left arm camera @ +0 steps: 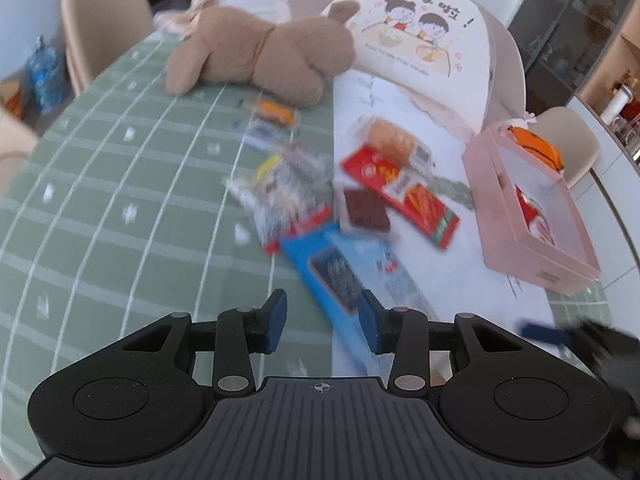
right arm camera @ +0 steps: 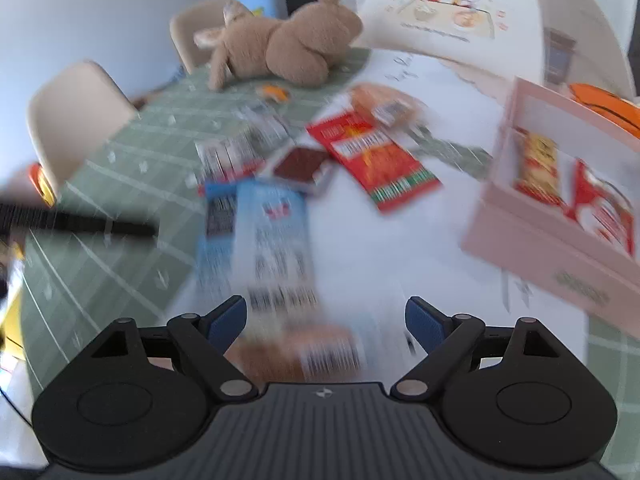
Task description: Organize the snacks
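Snacks lie scattered on a white mat: a blue box (left arm camera: 340, 276) (right arm camera: 256, 232), a red box (left arm camera: 400, 192) (right arm camera: 372, 156), a dark brown packet (left arm camera: 366, 210) (right arm camera: 300, 166), a bag of wrapped sweets (left arm camera: 284, 188) and a bread pack (left arm camera: 392, 140). A pink box (left arm camera: 536, 256) (right arm camera: 540, 240) on the right holds red packets (right arm camera: 600, 208) and a yellow one (right arm camera: 538, 164). My left gripper (left arm camera: 323, 312) hovers open over the blue box's near end, gripping nothing. My right gripper (right arm camera: 326, 312) stands wide open above a blurred brown packet (right arm camera: 304, 352).
A brown plush rabbit (left arm camera: 264, 52) (right arm camera: 288, 48) lies at the back of the green checked tablecloth (left arm camera: 120, 200). A cartoon-printed cushion (left arm camera: 420, 36) and an orange ball-like toy (left arm camera: 536, 148) sit behind the pink box. Beige chairs (right arm camera: 76, 112) ring the table.
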{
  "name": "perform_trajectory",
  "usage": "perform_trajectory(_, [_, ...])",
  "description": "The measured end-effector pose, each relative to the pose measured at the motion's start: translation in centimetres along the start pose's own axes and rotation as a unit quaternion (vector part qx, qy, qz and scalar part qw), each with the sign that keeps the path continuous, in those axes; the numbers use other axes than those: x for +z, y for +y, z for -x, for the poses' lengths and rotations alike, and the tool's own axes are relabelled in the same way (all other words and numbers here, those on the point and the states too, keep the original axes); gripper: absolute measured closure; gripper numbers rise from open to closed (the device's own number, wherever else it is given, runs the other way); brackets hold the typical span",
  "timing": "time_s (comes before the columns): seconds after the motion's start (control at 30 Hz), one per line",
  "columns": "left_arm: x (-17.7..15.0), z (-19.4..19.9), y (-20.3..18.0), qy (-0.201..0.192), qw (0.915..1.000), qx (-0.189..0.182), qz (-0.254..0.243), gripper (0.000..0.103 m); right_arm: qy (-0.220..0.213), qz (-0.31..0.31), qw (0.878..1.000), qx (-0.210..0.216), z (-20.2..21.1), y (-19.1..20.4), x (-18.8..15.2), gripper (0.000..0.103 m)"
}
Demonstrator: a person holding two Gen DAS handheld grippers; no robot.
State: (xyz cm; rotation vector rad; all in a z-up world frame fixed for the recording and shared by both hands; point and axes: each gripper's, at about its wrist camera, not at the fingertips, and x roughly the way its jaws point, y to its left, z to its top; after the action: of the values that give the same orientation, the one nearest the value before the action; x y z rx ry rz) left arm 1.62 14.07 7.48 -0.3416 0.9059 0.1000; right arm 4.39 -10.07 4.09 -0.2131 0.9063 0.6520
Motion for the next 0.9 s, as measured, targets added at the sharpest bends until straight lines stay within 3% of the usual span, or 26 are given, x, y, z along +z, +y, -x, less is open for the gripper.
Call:
perform_trajectory(0.13, [3.3, -2.7, -0.5, -0.025, 0.9952, 0.031, -0.09, 0.06, -0.008, -0.031, 0.998, -0.051, 2.3, -2.1, -1.6, 0.015])
perform_trajectory(0.23, [5.3, -5.1, -0.5, -0.008, 0.9872, 0.055, -0.149, 0.059, -0.015, -0.06, 0.996, -0.064, 4.1, -3.7, -2.4, 0.015])
perform_trajectory(0.33, [7.0, -6.5, 0.3, 0.018, 0.9906, 0.067, -0.117, 0.059, -0.022, -0.075, 0.994, -0.074, 5.5, -4.1, -2.9, 0.015])
perform_trajectory(0.5, [10.5, -6.6, 1.4, -0.012, 0.9991, 0.021, -0.034, 0.059, -0.021, -0.079, 0.993, -0.081, 5.6, -3.8, -2.5, 0.015])
perform_trajectory(0.67, [15.7, -9.3, 3.2, -0.024, 0.998, 0.055, 0.02, 0.06, -0.021, -0.075, 0.993, -0.085, 4.9, -2.1, -1.6, 0.015])
perform_trajectory(0.8, [18.1, -13.4, 4.2, -0.017, 0.9967, 0.08, 0.002, 0.062, -0.01, -0.073, 0.993, -0.095, 4.4, -0.7, -1.7, 0.015])
perform_trajectory(0.9, [17.7, -15.5, 4.4, -0.003, 0.9953, 0.087, -0.042, 0.078, 0.003, -0.065, 0.991, -0.113, 4.2, -0.3, -2.2, 0.015])
